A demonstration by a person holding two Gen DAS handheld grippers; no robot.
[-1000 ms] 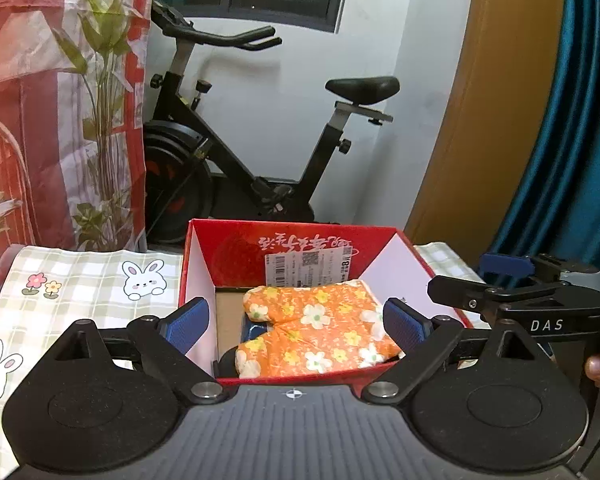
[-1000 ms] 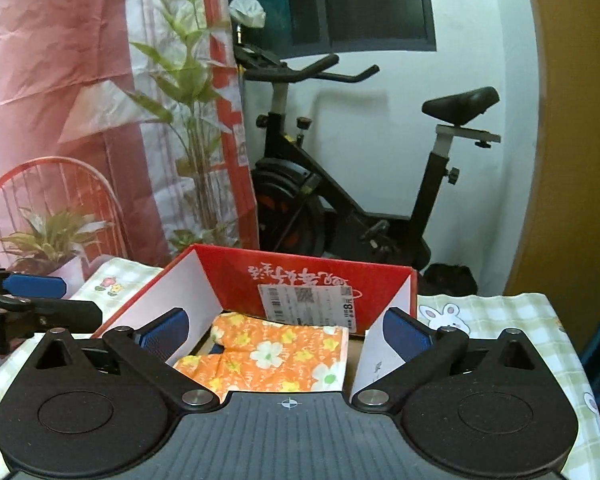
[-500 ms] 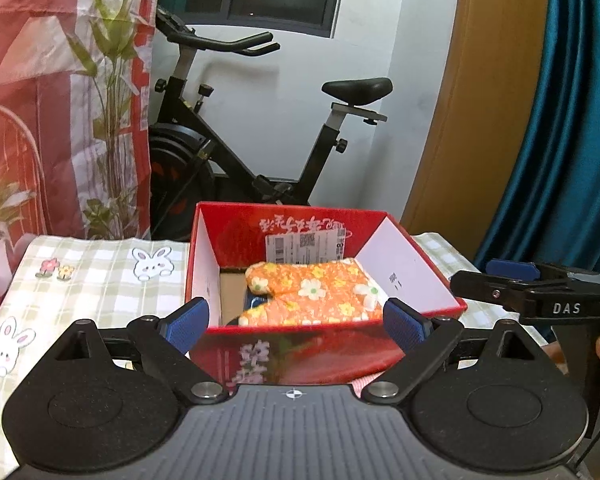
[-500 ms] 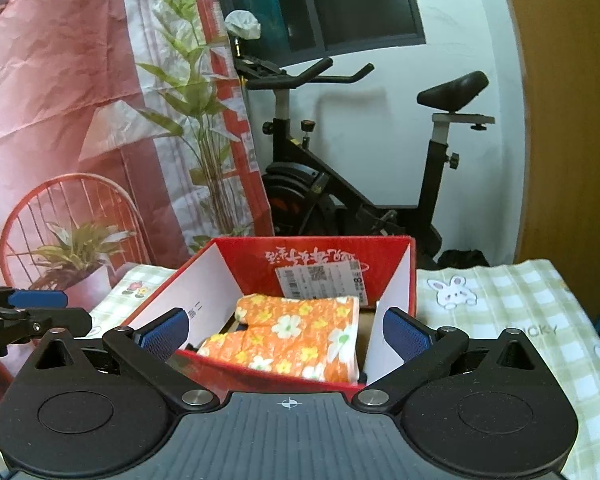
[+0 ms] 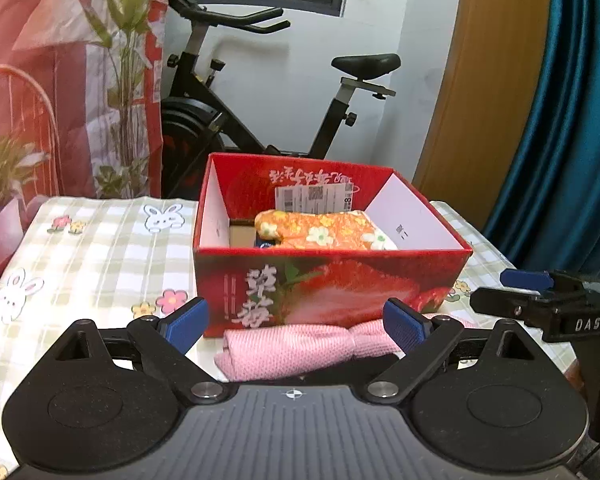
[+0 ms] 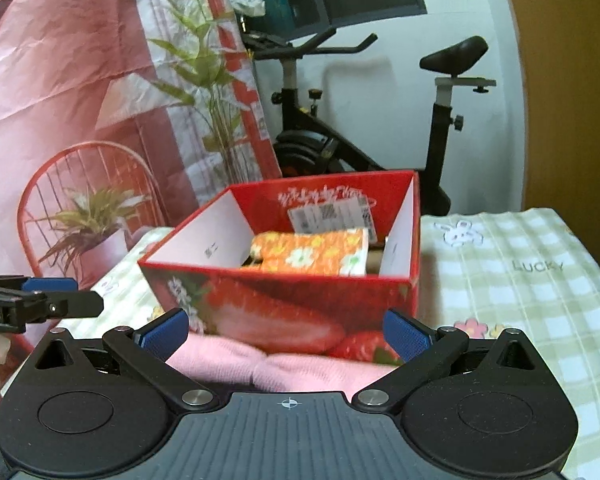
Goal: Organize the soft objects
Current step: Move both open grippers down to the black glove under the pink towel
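Both the left hand-held gripper (image 5: 296,322) and right hand-held gripper (image 6: 288,334) are spread wide, empty. A pink cloth (image 5: 300,346) lies on the worktop (image 5: 100,248) against a red box (image 5: 332,280) holding an orange floral cloth (image 5: 320,230). The tablecloth reads "LUCKY" (image 6: 538,267).

Floral cloth (image 5: 320,232) in box (image 5: 332,280), towel (image 5: 300,348) before box, on table (image 5: 92,240)

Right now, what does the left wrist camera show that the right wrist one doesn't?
Only the left view shows the blue curtain and the right hand-held gripper at its edge. Only the right view shows the red chair, the word LUCKY on the cloth, and the left hand-held gripper. Both show the red box holding an orange floral cloth, a pink cloth in front, and the bike.
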